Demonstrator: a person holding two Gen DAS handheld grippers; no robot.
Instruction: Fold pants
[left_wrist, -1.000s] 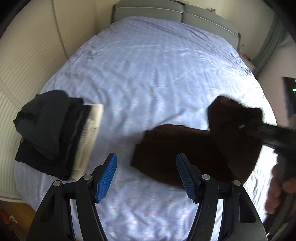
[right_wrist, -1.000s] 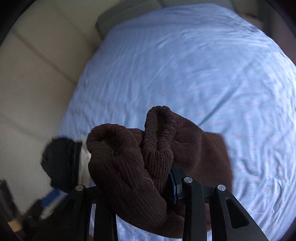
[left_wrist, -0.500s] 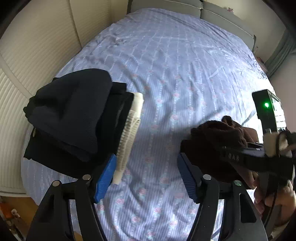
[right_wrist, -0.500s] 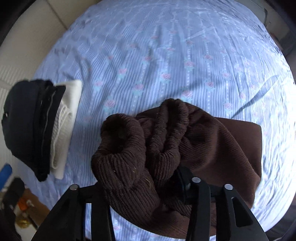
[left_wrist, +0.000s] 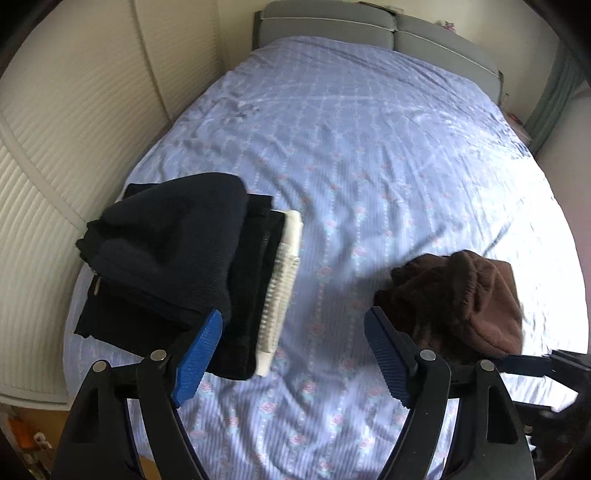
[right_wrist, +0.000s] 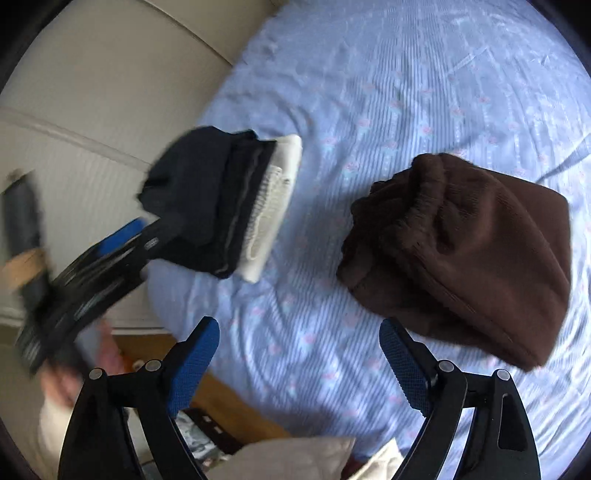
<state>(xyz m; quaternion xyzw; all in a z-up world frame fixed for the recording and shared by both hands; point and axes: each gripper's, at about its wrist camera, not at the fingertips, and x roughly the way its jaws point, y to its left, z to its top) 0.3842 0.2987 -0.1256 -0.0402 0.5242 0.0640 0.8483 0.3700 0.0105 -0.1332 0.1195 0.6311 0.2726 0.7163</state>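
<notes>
The brown corduroy pants (right_wrist: 465, 251) lie folded in a bundle on the blue floral bed sheet (right_wrist: 388, 92); they also show at the right of the left wrist view (left_wrist: 461, 295). My right gripper (right_wrist: 299, 354) is open and empty, hovering just in front of and left of the pants. My left gripper (left_wrist: 291, 358) is open and empty, between the pants and a stack of clothes. The left gripper also shows blurred at the left of the right wrist view (right_wrist: 122, 236).
A stack of folded dark clothes with a white garment (left_wrist: 177, 266) sits near the bed's left edge, also in the right wrist view (right_wrist: 229, 199). A grey headboard (left_wrist: 369, 22) is at the far end. A ribbed white wall (left_wrist: 55, 147) runs along the left.
My right gripper has opened and let go of the brown pants, which now lie on the sheet. It has pulled back from them. The left gripper stayed open.
</notes>
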